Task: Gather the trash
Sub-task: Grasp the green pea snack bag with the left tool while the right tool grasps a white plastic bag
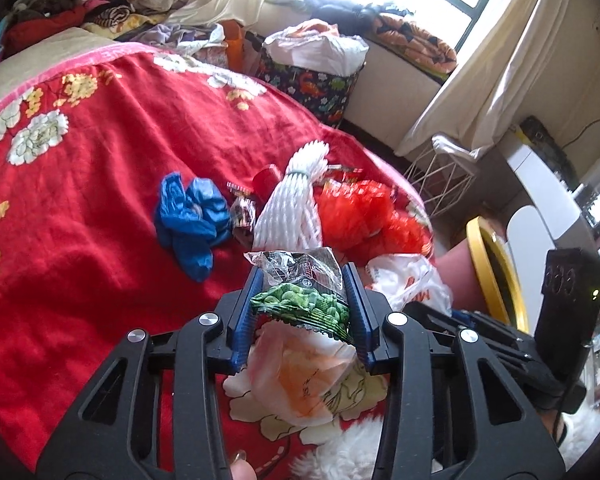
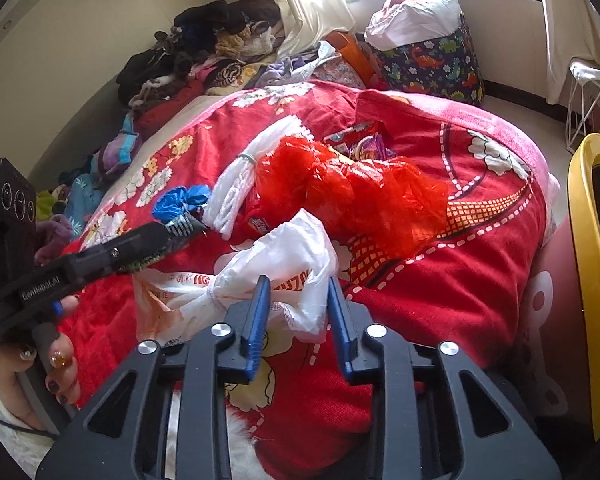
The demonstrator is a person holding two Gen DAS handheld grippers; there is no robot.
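A cluttered bedroom lay in strong window light, and the bed (image 2: 480, 280) filled most of both views under a red flowered blanket (image 1: 92, 184). Beyond it stood a dinosaur-print basket (image 1: 312, 88) stuffed with white bags, and a yellow-rimmed bin (image 2: 584, 240) sat at the bedside. On the blanket the trash lay in a loose heap: a crumpled red plastic bag (image 2: 352, 196), a white foam net sleeve (image 1: 288, 204) just beside it, a blue wad (image 1: 188, 216) (possibly gloves, too crumpled to tell) and some small snack wrappers (image 2: 360, 142) behind. Nearer lay a white plastic bag (image 2: 268, 272) with orange print. The right gripper (image 2: 298, 304) had its blue pads on either side of that bag's bunched end, narrowed around it, apparently pinching the plastic. The left gripper (image 1: 302, 300) was closed partway on a green snack wrapper (image 1: 304, 304), both pads pressing its sides, holding it just above the white bag.
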